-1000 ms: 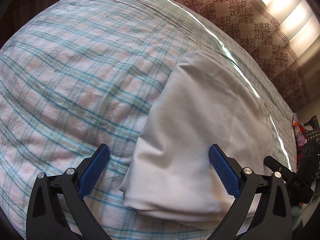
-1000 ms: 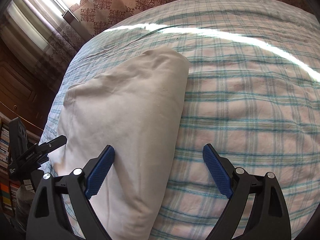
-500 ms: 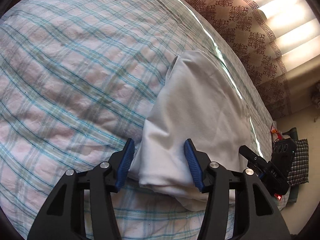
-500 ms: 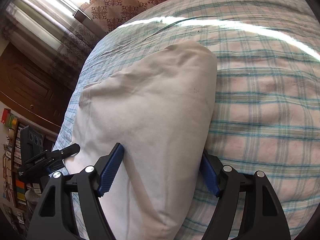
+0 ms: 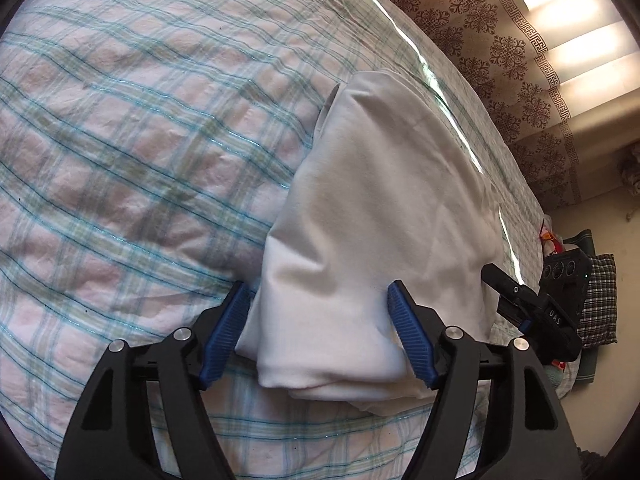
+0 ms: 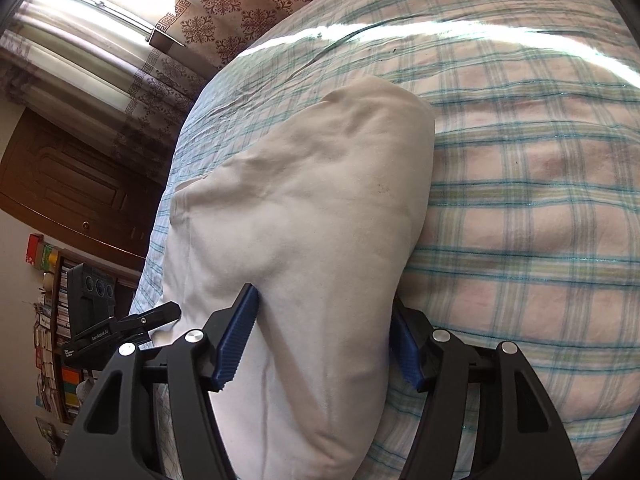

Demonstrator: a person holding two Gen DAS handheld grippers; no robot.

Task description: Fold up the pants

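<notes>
White folded pants [image 5: 380, 200] lie as a thick bundle on the plaid bed sheet [image 5: 140, 140]. My left gripper [image 5: 320, 328] straddles the bundle's near left end. Its jaws are opening, with both blue pads still against the cloth bunched between them. My right gripper [image 6: 324, 344] straddles the other end of the pants [image 6: 312, 200]. Its jaws are closing and the pads dig into the fabric, which bulges up between them. Each gripper shows in the other's view: the right gripper [image 5: 532, 312] and the left gripper [image 6: 120, 328].
The sheet [image 6: 520, 220] stretches wide on both sides of the pants. Patterned brown curtains [image 5: 500, 40] hang beyond the bed's far edge. A bookshelf [image 6: 52, 340] and a wooden door [image 6: 72, 184] stand off the left side, and a checked cushion [image 5: 598, 300] lies off the right.
Both grippers came down over the ends of the bundle and narrowed from wide open onto it. The cloth has bunched up between the pads. The left jaws have widened again since half a second ago.
</notes>
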